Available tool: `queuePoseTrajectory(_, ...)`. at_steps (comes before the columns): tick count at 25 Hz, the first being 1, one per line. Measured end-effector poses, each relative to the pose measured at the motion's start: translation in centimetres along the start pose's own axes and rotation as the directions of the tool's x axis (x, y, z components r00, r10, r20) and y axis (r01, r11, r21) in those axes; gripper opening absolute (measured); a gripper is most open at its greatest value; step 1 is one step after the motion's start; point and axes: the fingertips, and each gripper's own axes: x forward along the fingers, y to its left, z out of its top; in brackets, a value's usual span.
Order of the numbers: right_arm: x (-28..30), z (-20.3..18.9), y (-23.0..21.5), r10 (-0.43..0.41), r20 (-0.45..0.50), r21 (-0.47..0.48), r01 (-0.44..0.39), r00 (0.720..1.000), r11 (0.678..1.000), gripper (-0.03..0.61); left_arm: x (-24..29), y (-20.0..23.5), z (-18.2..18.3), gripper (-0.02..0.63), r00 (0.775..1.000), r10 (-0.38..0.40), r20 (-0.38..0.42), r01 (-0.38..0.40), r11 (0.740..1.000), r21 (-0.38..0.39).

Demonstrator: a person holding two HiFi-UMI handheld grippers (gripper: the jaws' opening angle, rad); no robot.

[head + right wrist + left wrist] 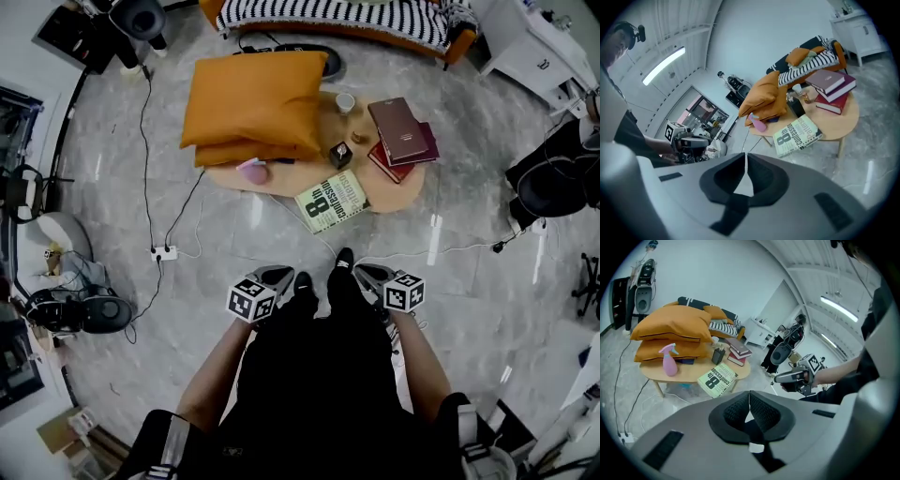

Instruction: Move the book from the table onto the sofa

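Observation:
A green-and-white paperback book [331, 201] [717, 379] [797, 136] lies at the near edge of the round wooden table [394, 192] and overhangs it slightly. A stack of maroon and red books [401, 136] [832, 89] sits at the table's right. The orange sofa [337, 19] [811, 63], with a striped blanket on it, stands behind the table. My left gripper [284, 273] [749, 394] and right gripper [361, 270] [746, 157] hover side by side over the floor, well short of the table. Both are shut with nothing between their pads.
Two orange cushions [253, 103] cover the table's left half, with a pink spray bottle [253, 171], a white cup [345, 101] and a small black box [339, 155] beside them. A power strip [164, 253] and cables lie on the floor at left. A white cabinet [534, 42] stands at back right.

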Motion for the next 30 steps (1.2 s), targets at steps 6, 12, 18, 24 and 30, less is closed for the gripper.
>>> queuePoseTrajectory(6,1.7,-0.4,-3.8,0.046,-0.122,0.018,-0.044,0.991,0.999,0.009,2.6,0.8,1.4,0.012,1.0,-0.009,0.013,0.011,0.987,-0.159)
queuePoseTrajectory(12,2.9,0.3,-8.1,0.026,-0.205,0.024,-0.021,0.978,0.999,0.009,5.5,2.0,2.4,0.012,0.998,-0.046,0.048,0.057,0.962,-0.267)
queuePoseTrajectory(18,5.6,0.4,-12.0,-0.051,-0.189,0.136,0.078,0.981,0.988,0.009,9.2,5.3,-0.4,0.012,0.99,-0.14,0.013,0.135,0.919,-0.37)
queuePoseTrajectory(24,9.8,-0.7,-16.1,-0.08,0.093,0.573,0.013,0.992,0.82,0.009,14.9,10.8,-5.0,0.012,0.975,-0.221,-0.028,0.179,0.854,-0.488)
queuePoseTrajectory(30,14.1,-1.2,-20.3,-0.06,0.226,0.621,-0.096,0.972,0.778,0.03,21.3,16.7,-7.5,0.014,0.97,-0.243,-0.003,0.192,0.773,-0.605)
